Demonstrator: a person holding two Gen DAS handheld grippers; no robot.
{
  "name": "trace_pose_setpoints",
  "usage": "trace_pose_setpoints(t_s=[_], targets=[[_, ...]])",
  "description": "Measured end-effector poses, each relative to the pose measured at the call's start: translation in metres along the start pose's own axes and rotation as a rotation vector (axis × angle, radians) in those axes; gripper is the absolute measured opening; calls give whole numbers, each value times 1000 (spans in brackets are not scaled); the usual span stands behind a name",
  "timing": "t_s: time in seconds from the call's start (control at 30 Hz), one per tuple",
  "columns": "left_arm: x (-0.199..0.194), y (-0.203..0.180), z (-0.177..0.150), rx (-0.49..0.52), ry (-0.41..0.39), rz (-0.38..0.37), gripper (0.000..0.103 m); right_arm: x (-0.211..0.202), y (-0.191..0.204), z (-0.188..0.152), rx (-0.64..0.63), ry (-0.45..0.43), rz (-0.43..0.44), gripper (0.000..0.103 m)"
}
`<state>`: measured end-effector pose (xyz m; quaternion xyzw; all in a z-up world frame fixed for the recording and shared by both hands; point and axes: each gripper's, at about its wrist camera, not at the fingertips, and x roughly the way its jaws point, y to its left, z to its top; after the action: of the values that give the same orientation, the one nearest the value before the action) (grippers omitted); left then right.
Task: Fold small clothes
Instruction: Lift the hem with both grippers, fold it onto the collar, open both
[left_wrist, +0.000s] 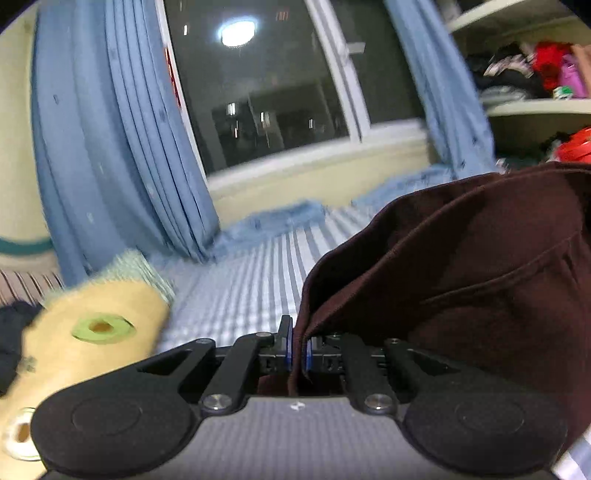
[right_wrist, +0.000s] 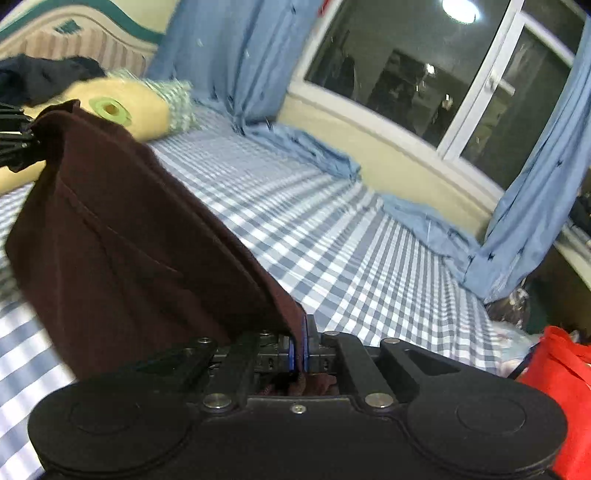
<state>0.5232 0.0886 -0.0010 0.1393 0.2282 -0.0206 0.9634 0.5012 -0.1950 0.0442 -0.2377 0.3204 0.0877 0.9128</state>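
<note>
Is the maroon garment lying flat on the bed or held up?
Held up. The maroon garment hangs stretched between the left hand-held gripper and right hand-held gripper, each shut on a corner, above the checked bedsheet.

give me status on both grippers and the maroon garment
Left gripper and right gripper both shut on maroon garment. Garment held up over checked bed sheet. Yellow pillow behind, apart.

No readable text, labels, brands or numbers in either wrist view. Only a small white mark, too blurred to read, on the left gripper (left_wrist: 298, 349) body, just behind its fingers.
</note>
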Motion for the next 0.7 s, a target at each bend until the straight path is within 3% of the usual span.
trace_pose_setpoints(t_s=[0.2,0.33,0.4,0.43,0.47,0.5,0.53,0.57,0.63,0.7], targets=[[130,-13,-20,-30,270,-38,6,147,-19,8,102,210,52,3],[174,-12,-46,-82,371,-68,8,228,-22,-13,175,354,106,3],[187,-12,-56,-96,405,-83,24,248,-18,-18,197,374,120,7],[190,-9,-61,-105,410,-81,52,256,-18,-21,204,384,129,10],[192,-5,-65,-120,413,-71,81,261,-17,-23,204,385,134,27],[194,1,-66,-145,408,-65,91,264,-15,-23,193,373,117,52],[194,9,-69,-187,401,-73,97,265,-16,-23,169,354,85,64],[194,20,-72,-237,394,-100,97,263,-16,-23,147,324,54,75],[191,47,-76,-335,382,-125,97,257,-30,-26,148,255,43,81],[184,78,-78,-394,345,-88,97,248,-47,-32,203,224,54,93]])
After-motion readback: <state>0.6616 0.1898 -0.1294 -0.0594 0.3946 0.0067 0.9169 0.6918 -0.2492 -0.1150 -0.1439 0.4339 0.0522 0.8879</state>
